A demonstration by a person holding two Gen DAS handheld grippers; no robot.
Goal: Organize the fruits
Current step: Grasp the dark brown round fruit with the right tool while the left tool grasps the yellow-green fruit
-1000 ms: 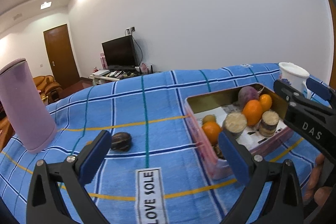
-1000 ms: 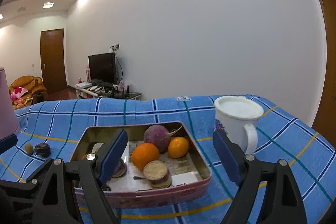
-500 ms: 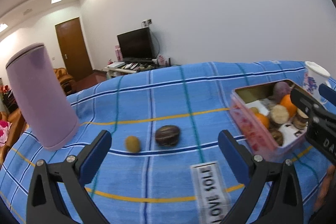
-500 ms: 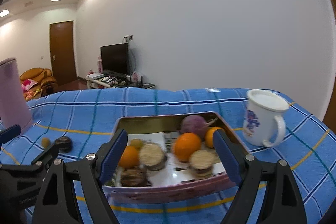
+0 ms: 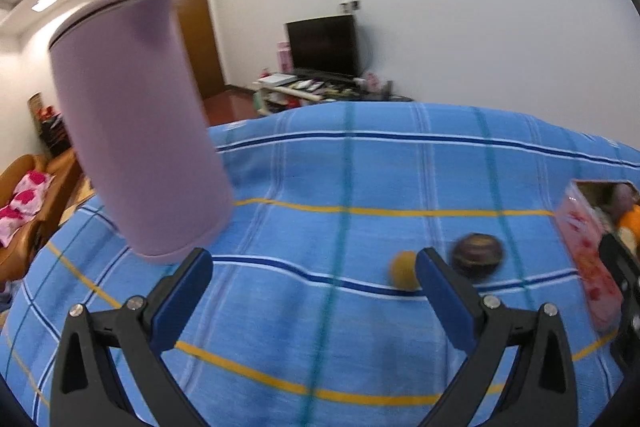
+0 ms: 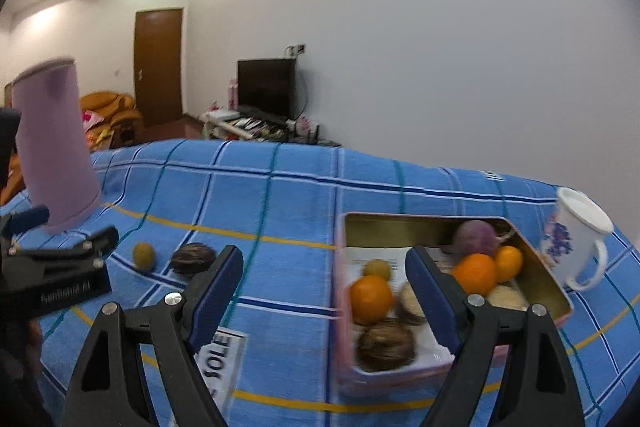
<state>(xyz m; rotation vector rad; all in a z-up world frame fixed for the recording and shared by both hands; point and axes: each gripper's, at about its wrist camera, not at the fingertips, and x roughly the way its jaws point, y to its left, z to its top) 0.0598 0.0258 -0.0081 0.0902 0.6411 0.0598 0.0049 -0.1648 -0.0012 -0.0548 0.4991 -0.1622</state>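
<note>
Left wrist view blurred; tin [image 5: 588, 251] cut off; both claws [image 5: 312, 279] [image 6: 324, 281] released.

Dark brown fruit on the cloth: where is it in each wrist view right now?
Left wrist: dark brown fruit lies right of centre, just past the right finger's tip, with the small yellow fruit to its left.
Right wrist: dark brown fruit is lower left, again with the small yellow fruit on its left.
Shared landmark: the purple cylinder, standing far left in both.
</note>
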